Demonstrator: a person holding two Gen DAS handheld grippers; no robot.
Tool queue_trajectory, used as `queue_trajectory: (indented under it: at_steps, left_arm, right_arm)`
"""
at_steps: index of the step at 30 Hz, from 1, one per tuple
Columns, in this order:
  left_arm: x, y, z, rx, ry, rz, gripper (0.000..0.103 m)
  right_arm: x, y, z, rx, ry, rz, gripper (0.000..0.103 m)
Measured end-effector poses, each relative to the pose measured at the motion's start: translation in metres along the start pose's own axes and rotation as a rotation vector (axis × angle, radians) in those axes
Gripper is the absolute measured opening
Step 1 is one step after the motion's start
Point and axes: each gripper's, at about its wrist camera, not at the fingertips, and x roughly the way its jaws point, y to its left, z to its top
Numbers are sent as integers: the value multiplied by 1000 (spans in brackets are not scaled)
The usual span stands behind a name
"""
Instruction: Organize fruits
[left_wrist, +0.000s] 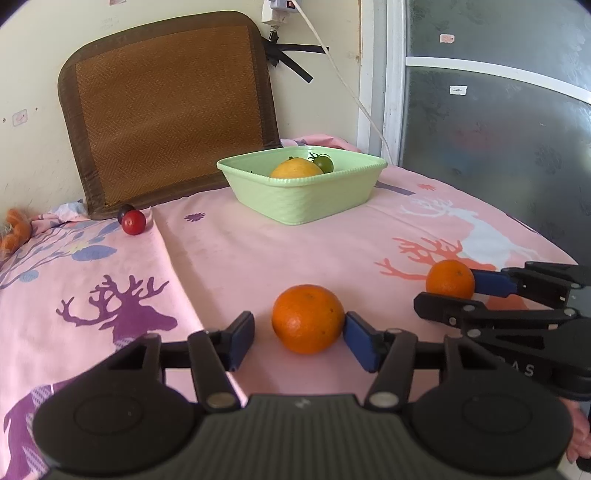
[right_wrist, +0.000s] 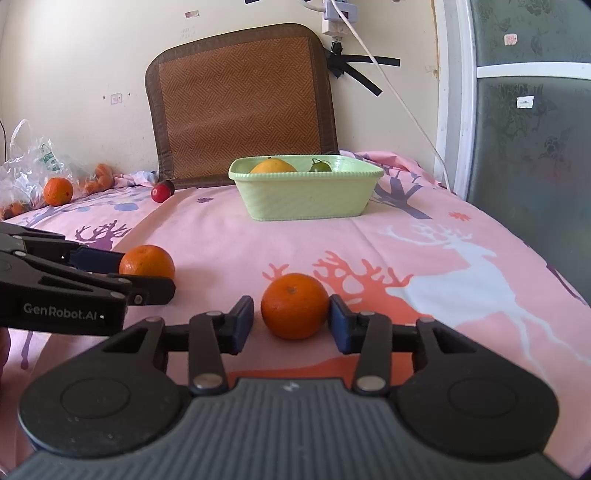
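Observation:
An orange (left_wrist: 307, 318) lies on the pink cloth between the fingers of my left gripper (left_wrist: 300, 339), which is open; the right pad touches it, the left pad stands apart. A second orange (right_wrist: 294, 305) lies between the fingers of my right gripper (right_wrist: 291, 323), also open, with a gap on the left side. Each gripper shows in the other's view: the right gripper (left_wrist: 448, 291) and the left gripper (right_wrist: 146, 271). A green basket (left_wrist: 301, 192) farther back holds a yellow-orange fruit (left_wrist: 295, 169) and a green tomato (left_wrist: 324, 163).
A red tomato (left_wrist: 133, 222) and a dark fruit (left_wrist: 123, 211) lie by the brown woven mat (left_wrist: 166, 110) at the wall. Another orange (right_wrist: 58, 191) and a plastic bag (right_wrist: 26, 170) sit far left. A white cable (left_wrist: 343, 81) hangs beside the glass door (left_wrist: 498, 129).

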Motion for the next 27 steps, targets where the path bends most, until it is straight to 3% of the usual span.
queue_trajectory:
  at_steps: [4,27]
  left_arm:
    - [1,0,0,0,3,3,61]
    - [0,0,-1,6,7,17,65]
  right_arm:
    - [-5,-1,0,-1,-6,-4,47]
    - [-17,0,-3,-9,-32,-12,52]
